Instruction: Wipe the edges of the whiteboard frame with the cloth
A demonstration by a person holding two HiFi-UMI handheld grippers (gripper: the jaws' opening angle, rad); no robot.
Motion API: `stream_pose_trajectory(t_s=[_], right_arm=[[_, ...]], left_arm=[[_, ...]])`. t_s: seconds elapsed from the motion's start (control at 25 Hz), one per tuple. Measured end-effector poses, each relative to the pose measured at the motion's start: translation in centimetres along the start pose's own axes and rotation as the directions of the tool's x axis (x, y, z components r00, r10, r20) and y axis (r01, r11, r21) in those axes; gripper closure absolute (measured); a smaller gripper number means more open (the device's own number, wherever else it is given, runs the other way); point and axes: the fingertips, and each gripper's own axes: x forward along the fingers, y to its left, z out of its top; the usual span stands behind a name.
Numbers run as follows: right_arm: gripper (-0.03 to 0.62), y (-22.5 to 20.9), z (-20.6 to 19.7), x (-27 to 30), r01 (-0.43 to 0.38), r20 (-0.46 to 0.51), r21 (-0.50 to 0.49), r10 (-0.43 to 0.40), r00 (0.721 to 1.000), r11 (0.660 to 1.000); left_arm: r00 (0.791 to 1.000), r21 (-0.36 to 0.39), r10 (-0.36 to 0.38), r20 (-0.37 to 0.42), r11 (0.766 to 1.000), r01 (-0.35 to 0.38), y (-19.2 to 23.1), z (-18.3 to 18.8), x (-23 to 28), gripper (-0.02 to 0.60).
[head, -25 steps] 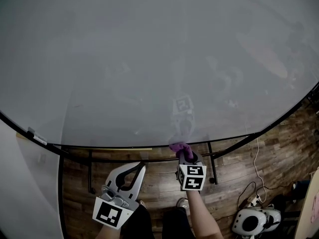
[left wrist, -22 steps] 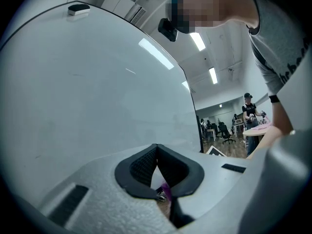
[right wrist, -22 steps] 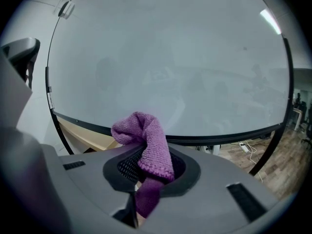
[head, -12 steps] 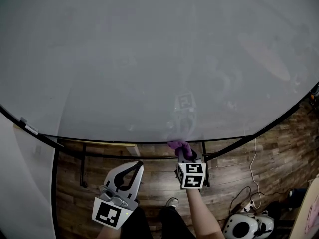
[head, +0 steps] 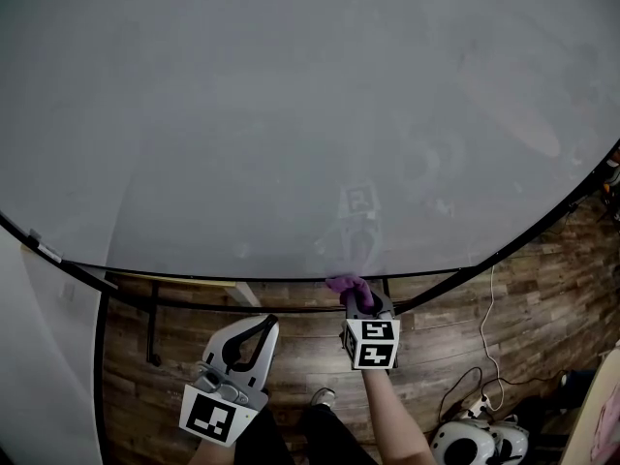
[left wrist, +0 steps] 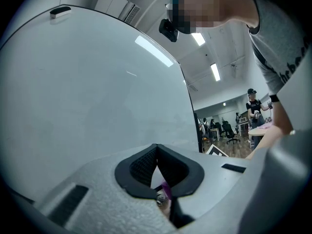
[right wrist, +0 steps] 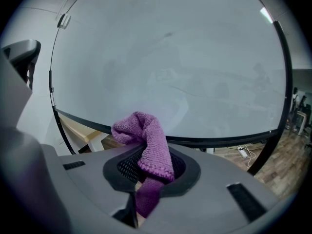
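My right gripper (head: 356,300) is clamped on the purple cloth (right wrist: 146,140), whose bunched end touches the bottom edge of the whiteboard frame (right wrist: 219,141). My left gripper (head: 260,325) hangs below the board, jaws together on nothing.

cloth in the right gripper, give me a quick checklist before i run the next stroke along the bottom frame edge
1. Cloth clamped in the right gripper: ok, jaws shut on it, a fold sticks out ahead.
2. Cloth lined up with the frame's bottom edge: ok in the head view.
3. Cloth pressing on that edge: cannot tell.
4. Left gripper out of the way: ok, shut, empty, below the board.
5. Floor safe for a step to your right: probably not ok, a white device lies there.
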Motion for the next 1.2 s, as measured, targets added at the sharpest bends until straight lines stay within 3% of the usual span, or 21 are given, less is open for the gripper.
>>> stream_pose_trajectory(t_s=[0.2,1.2], right_arm=[[0.533,-1.5,-0.3,0.1,0.020,-0.001,0.005,-0.020,1.000,1.000],[0.533,-17.3,-1.9,-3.4,0.181,0.005,0.085,-0.182,0.983,0.980]], left_arm=[[1.000,0.004,-0.015,-0.010,1.000,0.015,-0.3,-0.6,0.9,0.565],[0.996,0.009,-0.091,-0.012,0.996,0.091,-8.8,-0.6,8.4,0.565]])
